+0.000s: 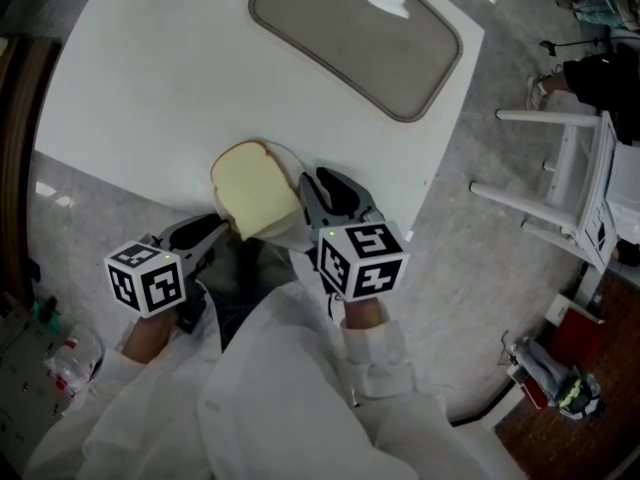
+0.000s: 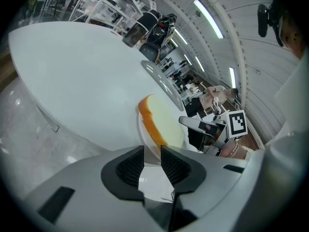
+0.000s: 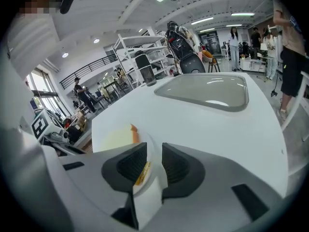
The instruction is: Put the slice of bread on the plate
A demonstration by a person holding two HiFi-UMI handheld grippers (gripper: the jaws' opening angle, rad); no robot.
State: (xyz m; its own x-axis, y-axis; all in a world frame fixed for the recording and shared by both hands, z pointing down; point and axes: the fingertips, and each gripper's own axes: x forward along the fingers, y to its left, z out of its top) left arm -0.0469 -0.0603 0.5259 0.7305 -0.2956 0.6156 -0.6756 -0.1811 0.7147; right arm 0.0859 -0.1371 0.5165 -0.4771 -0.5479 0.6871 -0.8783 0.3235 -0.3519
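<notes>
Bread (image 1: 255, 193) lies on the plate (image 1: 290, 231), which overhangs the worktop's (image 1: 200, 68) near edge. Your left gripper (image 1: 222, 230) and right gripper (image 1: 322, 178) each pinch its rim, jaws narrow. Tilt one side unevenly and the slice could slide off.

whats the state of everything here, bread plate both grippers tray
slice of bread: lying flat on the plate, already in place
plate: at the table's near edge, rim held from both sides
left gripper: jaws shut on the plate's rim
right gripper: jaws shut on the plate's rim
tray: flat on the table, apart from the plate
</notes>
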